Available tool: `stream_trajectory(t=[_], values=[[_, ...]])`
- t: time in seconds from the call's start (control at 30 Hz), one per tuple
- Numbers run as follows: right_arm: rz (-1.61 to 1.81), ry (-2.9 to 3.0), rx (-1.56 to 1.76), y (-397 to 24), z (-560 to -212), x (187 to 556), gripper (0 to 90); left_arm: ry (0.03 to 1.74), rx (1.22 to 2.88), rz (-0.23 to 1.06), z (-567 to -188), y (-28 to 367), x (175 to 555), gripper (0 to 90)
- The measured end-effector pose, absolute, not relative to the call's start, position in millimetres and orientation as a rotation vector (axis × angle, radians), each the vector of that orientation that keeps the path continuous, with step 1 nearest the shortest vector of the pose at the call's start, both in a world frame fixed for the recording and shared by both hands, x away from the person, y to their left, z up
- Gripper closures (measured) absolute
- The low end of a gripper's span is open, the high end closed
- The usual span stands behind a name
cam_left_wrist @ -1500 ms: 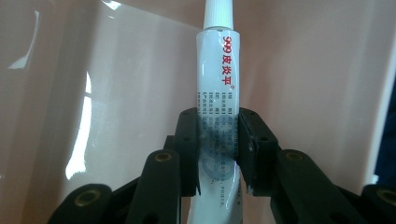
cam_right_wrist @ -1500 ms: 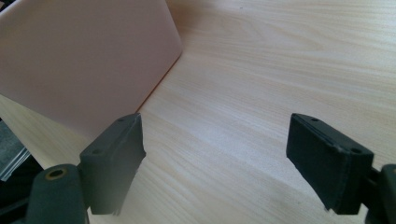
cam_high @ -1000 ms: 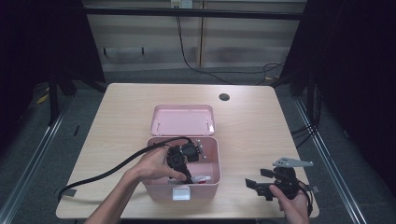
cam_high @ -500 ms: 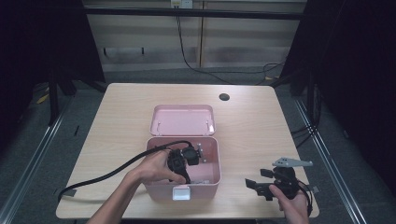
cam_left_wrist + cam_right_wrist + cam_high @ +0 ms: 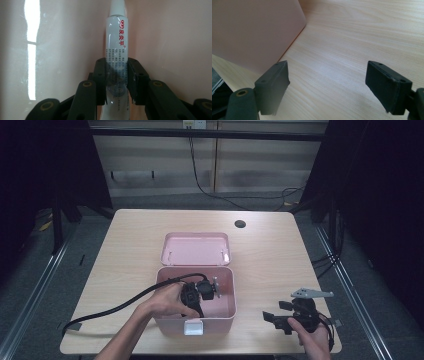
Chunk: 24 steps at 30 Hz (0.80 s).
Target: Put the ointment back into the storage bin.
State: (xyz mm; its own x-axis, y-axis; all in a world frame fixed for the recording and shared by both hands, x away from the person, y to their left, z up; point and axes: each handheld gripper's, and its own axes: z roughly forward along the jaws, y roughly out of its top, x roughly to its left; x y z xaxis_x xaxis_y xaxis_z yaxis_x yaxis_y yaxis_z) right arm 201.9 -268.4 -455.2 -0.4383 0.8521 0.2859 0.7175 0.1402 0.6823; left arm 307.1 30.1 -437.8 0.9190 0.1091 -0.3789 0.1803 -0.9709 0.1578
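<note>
— Tube [image 5: 116,47] of ointment lay inside the pink box [image 5: 223,312] near the bench's [image 5: 125,245] front edge, clenched low on its body by the left tool [image 5: 116,75].
— Likely light, soft and slick; the firmer cap end looked safer. Right tool [image 5: 328,87] gaped empty.

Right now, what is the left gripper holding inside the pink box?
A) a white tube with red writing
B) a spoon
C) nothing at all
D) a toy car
A: in the left gripper view the left gripper has its fingers closed on a white tube with red writing, against the wall of the pink box.
</note>
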Motion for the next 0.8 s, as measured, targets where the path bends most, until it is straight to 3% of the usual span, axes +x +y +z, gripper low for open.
stream_trajectory(t=[0.8], values=[[1.178, 2.245, 1.546, -268, -455, 202, 18.9, 0.248, 2.902, -0.610, -449, 25, 310, 70.0]])
